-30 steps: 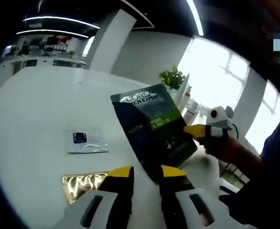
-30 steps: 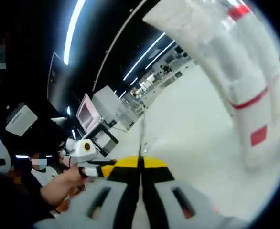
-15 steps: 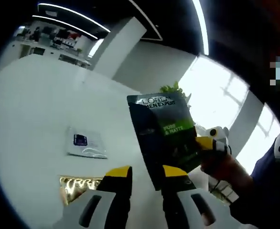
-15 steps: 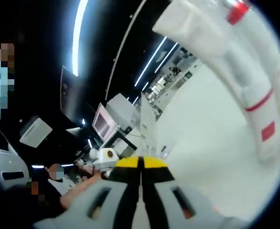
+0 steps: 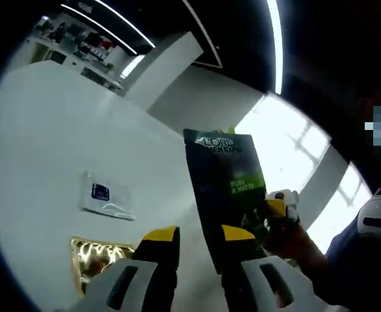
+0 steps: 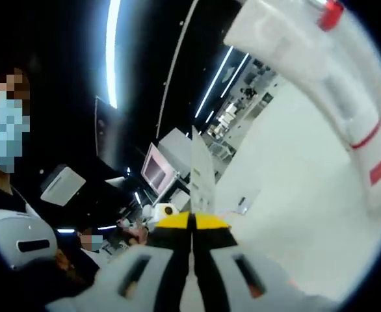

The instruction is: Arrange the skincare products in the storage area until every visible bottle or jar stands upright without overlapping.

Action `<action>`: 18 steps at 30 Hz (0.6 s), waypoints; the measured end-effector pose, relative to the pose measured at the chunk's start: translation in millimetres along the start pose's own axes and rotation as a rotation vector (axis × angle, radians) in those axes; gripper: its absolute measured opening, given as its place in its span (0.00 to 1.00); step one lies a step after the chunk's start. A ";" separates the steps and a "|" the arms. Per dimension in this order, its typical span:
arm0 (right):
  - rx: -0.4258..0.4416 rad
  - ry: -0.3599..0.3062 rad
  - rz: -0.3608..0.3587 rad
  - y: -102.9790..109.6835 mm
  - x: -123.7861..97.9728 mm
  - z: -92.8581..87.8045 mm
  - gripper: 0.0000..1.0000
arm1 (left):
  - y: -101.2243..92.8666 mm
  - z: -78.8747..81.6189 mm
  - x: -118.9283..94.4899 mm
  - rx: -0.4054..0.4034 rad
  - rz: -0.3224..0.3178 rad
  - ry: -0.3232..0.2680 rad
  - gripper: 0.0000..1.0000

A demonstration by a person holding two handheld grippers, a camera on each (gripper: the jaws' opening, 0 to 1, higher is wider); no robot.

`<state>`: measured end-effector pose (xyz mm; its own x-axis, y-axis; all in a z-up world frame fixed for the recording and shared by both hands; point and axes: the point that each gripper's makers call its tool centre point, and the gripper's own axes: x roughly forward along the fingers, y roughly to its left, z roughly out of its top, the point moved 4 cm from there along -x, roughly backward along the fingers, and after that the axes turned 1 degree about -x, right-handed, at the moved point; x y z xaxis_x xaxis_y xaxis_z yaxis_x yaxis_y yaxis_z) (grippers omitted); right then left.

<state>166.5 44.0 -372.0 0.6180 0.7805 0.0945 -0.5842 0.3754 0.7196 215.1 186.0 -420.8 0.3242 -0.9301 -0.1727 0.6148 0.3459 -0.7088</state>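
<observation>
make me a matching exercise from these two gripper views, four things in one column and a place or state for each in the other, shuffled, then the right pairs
Things
1. dark green sachet
2. gold sachet
3. white sachet with a dark blue patch
4. left gripper

Places or states
A. lying flat on the white table, just beyond the left jaw
B. jaws apart, holding nothing
C. held up off the table, pinched at its edge by the right gripper
D. lying flat on the table farther out, beyond the gold one

Pairs: 1-C, 2-A, 3-D, 4-B
</observation>
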 end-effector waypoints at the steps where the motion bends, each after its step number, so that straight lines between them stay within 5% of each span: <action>1: 0.004 0.005 0.007 1.3 0.7 -1.3 0.00 | -1.2 0.4 0.2 -0.004 -0.007 -0.004 0.23; 18: 0.036 0.030 0.042 10.0 3.9 -10.7 0.00 | -7.8 1.4 1.0 -0.022 -0.046 -0.021 0.23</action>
<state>157.4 56.2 -371.8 0.5770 0.8100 0.1046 -0.5894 0.3243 0.7399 211.6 182.5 -414.5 0.3110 -0.9421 -0.1255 0.6135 0.2999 -0.7305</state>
